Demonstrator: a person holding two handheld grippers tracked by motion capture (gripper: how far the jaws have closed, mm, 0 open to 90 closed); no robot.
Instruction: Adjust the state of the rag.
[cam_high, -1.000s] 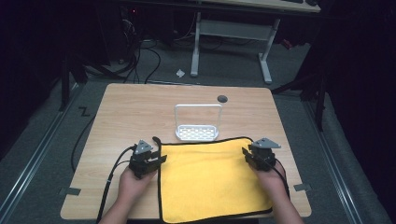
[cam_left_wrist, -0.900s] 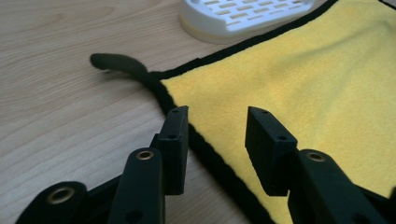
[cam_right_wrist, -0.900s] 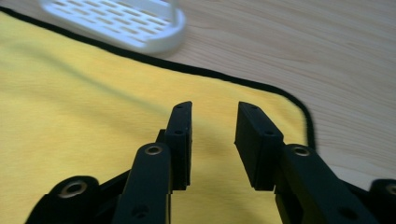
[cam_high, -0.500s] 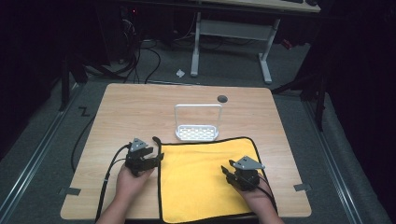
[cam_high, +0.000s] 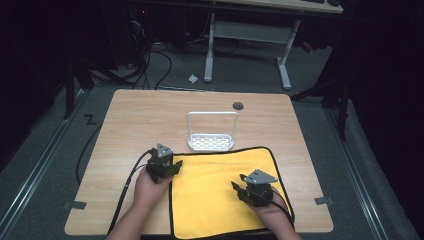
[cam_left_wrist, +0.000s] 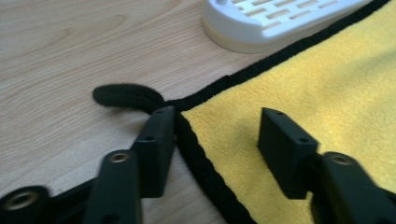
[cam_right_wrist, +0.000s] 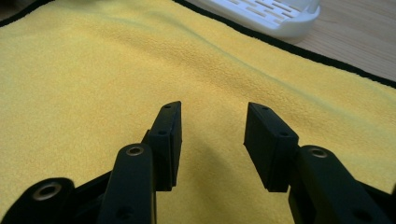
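A yellow cloth (cam_high: 225, 190) with a black hem lies flat on the near half of the wooden table (cam_high: 150, 115). My left gripper (cam_high: 175, 167) sits at the cloth's far left corner. In the left gripper view (cam_left_wrist: 219, 126) its jaws straddle the hem (cam_left_wrist: 196, 154) without pressing it. They have just been closing but stand open. The corner's black loop (cam_left_wrist: 126, 95) lies just ahead. My right gripper (cam_high: 235, 187) hovers over the cloth's right half. Its jaws (cam_right_wrist: 212, 116) have just been opening, and only flat cloth (cam_right_wrist: 93, 74) lies under them.
A white slotted tray with an upright wire handle (cam_high: 211, 131) stands just beyond the cloth's far edge; its base (cam_left_wrist: 280, 23) (cam_right_wrist: 266, 14) lies close ahead of both grippers. A round dark hole (cam_high: 238, 106) is in the table behind it. Cables trail from both grippers.
My right gripper left the cloth's far right corner and came inward and nearer, over the cloth. My left gripper shifted a little right onto the corner hem.
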